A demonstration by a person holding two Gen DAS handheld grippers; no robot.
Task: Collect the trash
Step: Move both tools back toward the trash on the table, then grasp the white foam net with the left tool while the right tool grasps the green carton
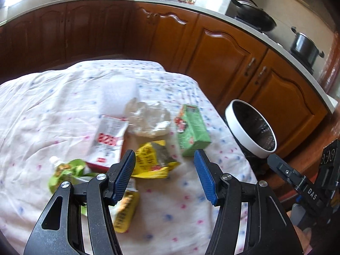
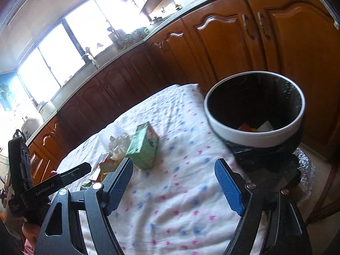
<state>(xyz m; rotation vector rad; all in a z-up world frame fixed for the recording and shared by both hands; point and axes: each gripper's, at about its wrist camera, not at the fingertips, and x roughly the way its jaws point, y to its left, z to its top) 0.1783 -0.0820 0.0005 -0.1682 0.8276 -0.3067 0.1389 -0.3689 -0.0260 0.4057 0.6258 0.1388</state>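
Trash lies on a white dotted cloth (image 1: 42, 110): a yellow wrapper (image 1: 148, 159), a green carton (image 1: 192, 127), a white and red box (image 1: 108, 136), crumpled clear plastic (image 1: 148, 114), a green pouch (image 1: 65, 172) and a yellow bar wrapper (image 1: 125, 210). My left gripper (image 1: 164, 161) hovers open over the yellow wrapper and holds nothing. My right gripper (image 2: 174, 170) is open and empty above bare cloth, with the green carton (image 2: 144, 144) just beyond its left finger. A black bin with a white rim (image 2: 250, 137) stands at the table's right edge, with some scraps inside.
Brown kitchen cabinets (image 1: 223, 48) run behind the table, with a worktop carrying a pan (image 1: 255, 17) and a pot (image 1: 303, 44). The bin (image 1: 250, 127) sits between table and cabinets. A bright window (image 2: 63, 59) lights the far side.
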